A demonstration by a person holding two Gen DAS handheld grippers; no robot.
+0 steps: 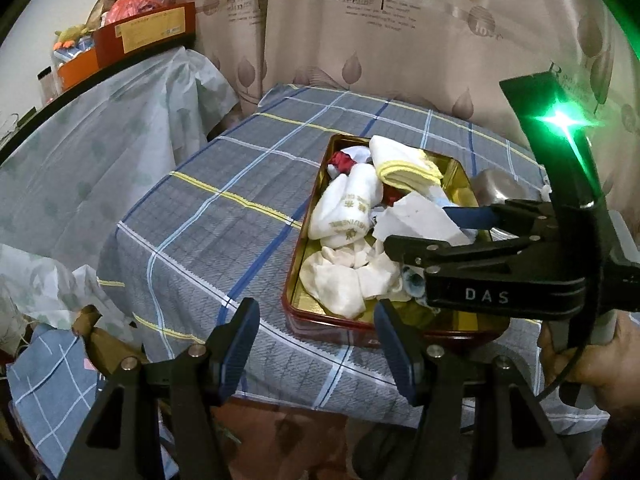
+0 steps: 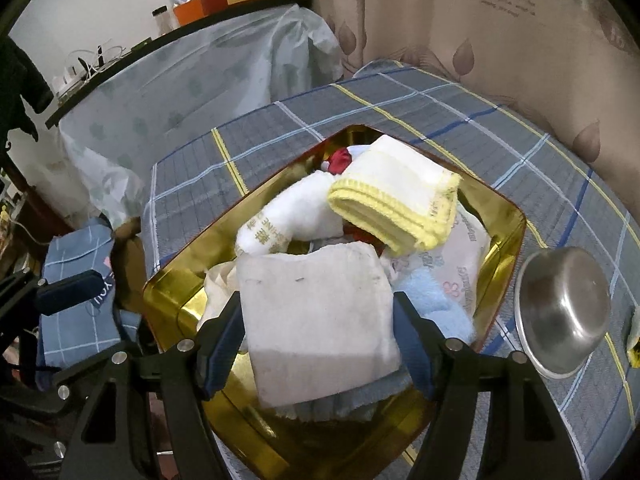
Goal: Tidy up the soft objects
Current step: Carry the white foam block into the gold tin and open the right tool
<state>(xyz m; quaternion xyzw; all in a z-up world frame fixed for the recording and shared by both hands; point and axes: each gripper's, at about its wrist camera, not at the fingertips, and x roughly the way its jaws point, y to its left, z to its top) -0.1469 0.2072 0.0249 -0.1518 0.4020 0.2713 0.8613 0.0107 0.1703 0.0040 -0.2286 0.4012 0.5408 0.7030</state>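
Note:
A red tin with a gold inside [image 1: 304, 264] sits on the plaid table and holds several folded cloths: a white towel with a yellow hem [image 1: 404, 164], a white rolled towel with gold letters [image 1: 348, 208] and cream rags [image 1: 344, 280]. My right gripper [image 2: 320, 340] is over the tin [image 2: 172, 292], jaws around a folded white cloth [image 2: 316, 320] with blue cloth under it; whether the pads press it I cannot tell. The yellow-hemmed towel [image 2: 400, 196] lies behind. It also shows in the left wrist view [image 1: 440, 228]. My left gripper [image 1: 316, 344] is open and empty at the tin's near left corner.
A steel bowl [image 2: 564, 312] lies tipped on the plaid cloth [image 1: 208, 216] right of the tin. A curtain [image 1: 400, 40] hangs behind the table. A plastic-covered shelf [image 1: 100, 128] with boxes stands at the left. More plaid fabric [image 1: 52, 384] lies low at the left.

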